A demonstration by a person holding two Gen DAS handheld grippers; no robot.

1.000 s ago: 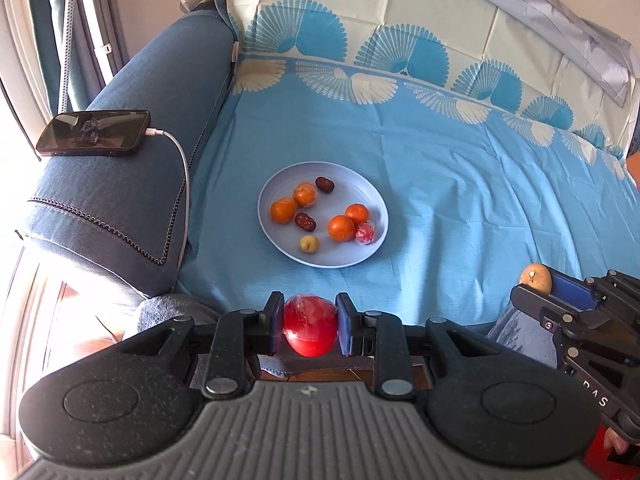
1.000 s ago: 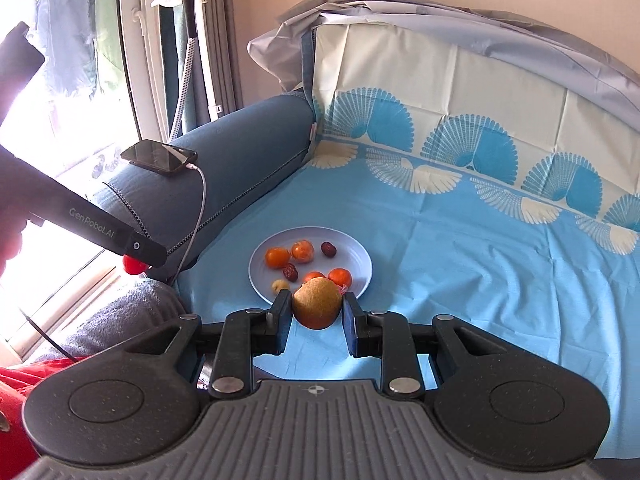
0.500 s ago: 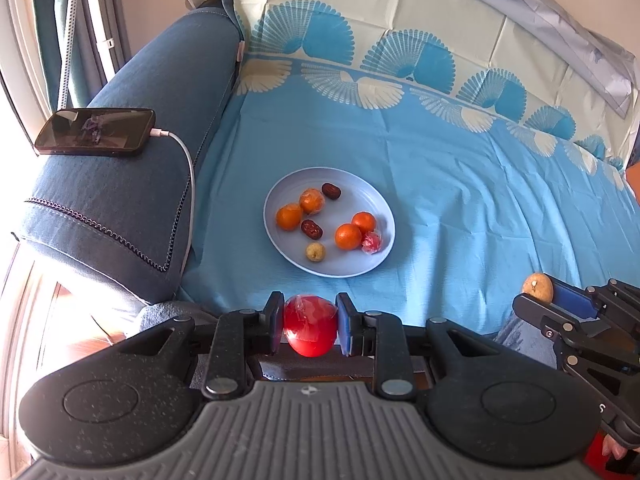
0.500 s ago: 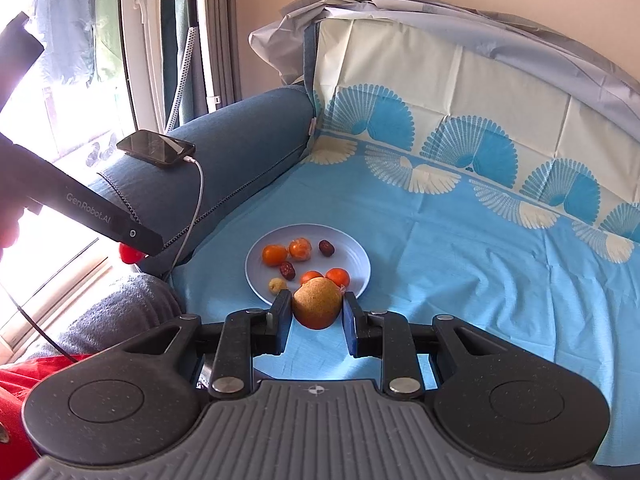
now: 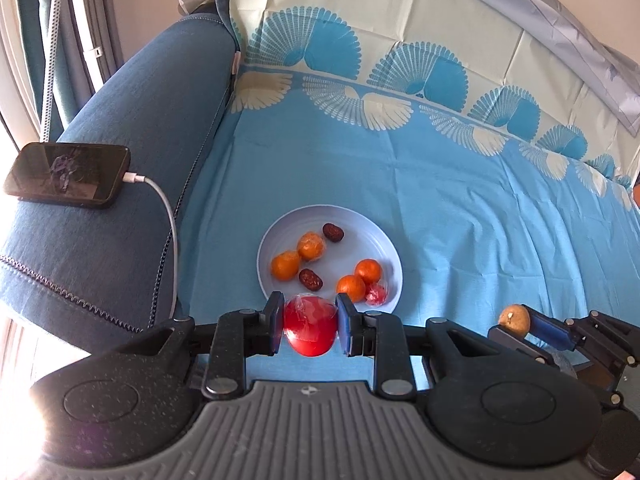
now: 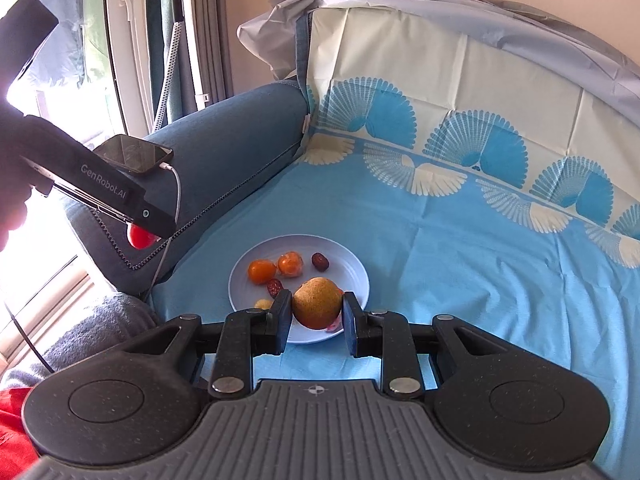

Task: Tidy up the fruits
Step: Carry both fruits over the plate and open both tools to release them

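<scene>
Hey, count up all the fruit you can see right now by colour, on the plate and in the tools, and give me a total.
Orange round fruits on the pale blue plate: 4
Dark red wrinkled dates: 2
Small red wrapped fruit: 1
Small yellow fruit: 1
Large red wrapped fruit, left tool: 1
Brown speckled pear, right tool: 1
Total: 10

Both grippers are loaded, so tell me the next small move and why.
Probably carry the left gripper forward and down over the plate, then release. It is shut on the red fruit at the plate's near rim; the right gripper holds the brown fruit too. Bare plate shows beyond the oranges.
</scene>
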